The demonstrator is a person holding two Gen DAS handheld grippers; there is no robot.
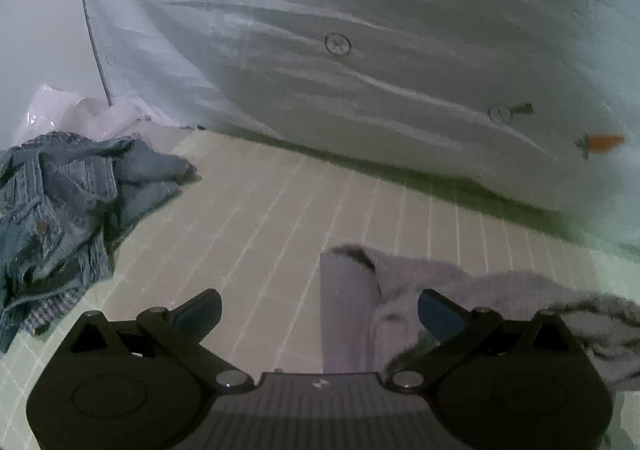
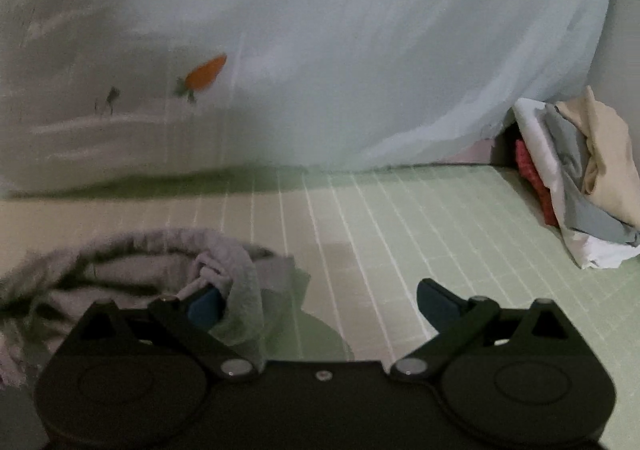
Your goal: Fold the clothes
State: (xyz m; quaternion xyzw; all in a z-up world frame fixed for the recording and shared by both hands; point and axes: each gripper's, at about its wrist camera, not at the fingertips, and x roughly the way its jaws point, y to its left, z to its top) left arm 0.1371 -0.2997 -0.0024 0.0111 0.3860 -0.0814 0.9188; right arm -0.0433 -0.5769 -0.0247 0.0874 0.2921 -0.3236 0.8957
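Observation:
A crumpled grey garment (image 1: 500, 290) lies on the pale green gridded mat (image 1: 260, 210). In the left wrist view it reaches in from the right, and my left gripper (image 1: 320, 312) stands open with the garment's left edge lying between its fingers. In the right wrist view the same grey garment (image 2: 140, 270) is bunched at the lower left. My right gripper (image 2: 316, 300) is open too, its left fingertip (image 2: 204, 306) partly covered by a fold of the cloth, its right fingertip (image 2: 436, 304) over bare mat.
A heap of blue denim clothes (image 1: 68, 210) sits at the mat's left, with white plastic (image 1: 72, 110) behind it. A pile of white, grey, cream and red clothes (image 2: 580, 178) sits at the right. A pale sheet printed with carrots (image 2: 320, 70) rises behind the mat.

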